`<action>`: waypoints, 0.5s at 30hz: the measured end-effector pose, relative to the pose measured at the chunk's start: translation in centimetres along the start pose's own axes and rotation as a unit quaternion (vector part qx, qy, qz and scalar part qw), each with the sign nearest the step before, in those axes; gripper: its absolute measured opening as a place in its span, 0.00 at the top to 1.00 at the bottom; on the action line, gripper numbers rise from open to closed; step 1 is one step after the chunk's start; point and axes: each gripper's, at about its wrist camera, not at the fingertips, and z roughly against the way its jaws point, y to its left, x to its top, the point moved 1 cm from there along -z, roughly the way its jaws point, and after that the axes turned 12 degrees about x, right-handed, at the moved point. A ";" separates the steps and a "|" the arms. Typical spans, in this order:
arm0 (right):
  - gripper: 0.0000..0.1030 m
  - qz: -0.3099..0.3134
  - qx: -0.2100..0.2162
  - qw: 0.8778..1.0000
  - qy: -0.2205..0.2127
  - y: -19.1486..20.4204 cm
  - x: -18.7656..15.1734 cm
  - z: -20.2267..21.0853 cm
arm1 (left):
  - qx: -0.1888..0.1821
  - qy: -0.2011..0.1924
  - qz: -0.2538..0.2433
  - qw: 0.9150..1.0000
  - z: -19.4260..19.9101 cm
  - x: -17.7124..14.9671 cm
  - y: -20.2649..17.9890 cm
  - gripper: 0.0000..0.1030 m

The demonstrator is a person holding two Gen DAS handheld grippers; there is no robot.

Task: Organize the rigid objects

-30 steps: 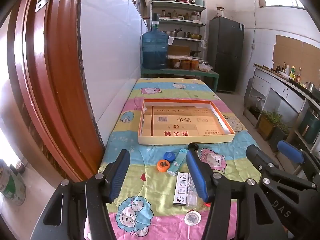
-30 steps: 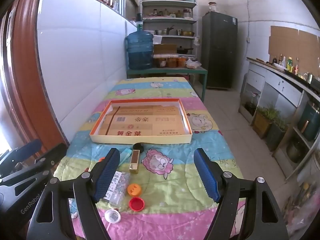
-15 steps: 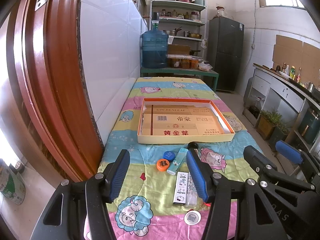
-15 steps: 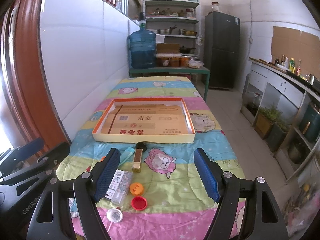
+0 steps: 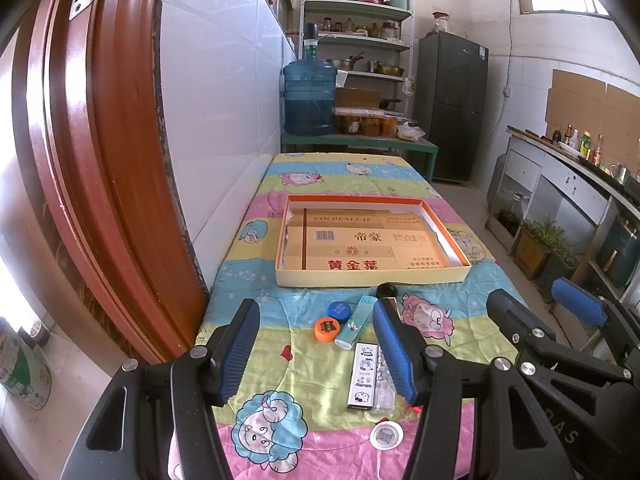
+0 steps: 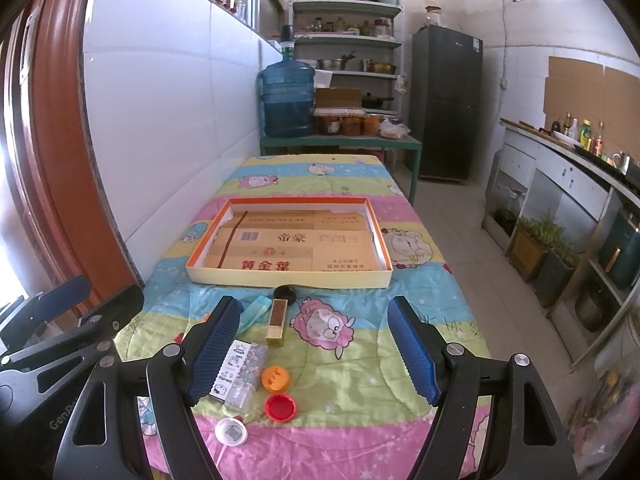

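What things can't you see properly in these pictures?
- Red cap: in the left wrist view only a sliver shows behind the left tongs' right finger.
- Blue cap: hidden in the right wrist view behind the right tongs' left finger.
- Clear bottle: contents too small to tell.
- White round lid: its printed label is too small to read.
- Tall box: mostly hidden in the left wrist view.

Each gripper is a black plastic frame with triangular cut-outs and round silver screw heads at the joints. The left gripper (image 5: pixel 314 354) and right gripper (image 6: pixel 314 350) carry ribbed blue pads (image 6: pixel 412 354) on their fingers. Pale lettering marks the black housings, partly cut off.
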 end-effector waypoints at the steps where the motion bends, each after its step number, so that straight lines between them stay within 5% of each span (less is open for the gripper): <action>1: 0.25 0.001 0.000 1.000 0.000 0.0 0.0 0.0 | 0.000 0.000 0.000 1.000 0.1 -0.1 0.0 0.43; 15: 0.25 0.002 0.000 1.000 0.001 0.1 0.0 0.0 | 0.000 0.002 0.000 1.000 -0.1 -0.2 0.1 0.43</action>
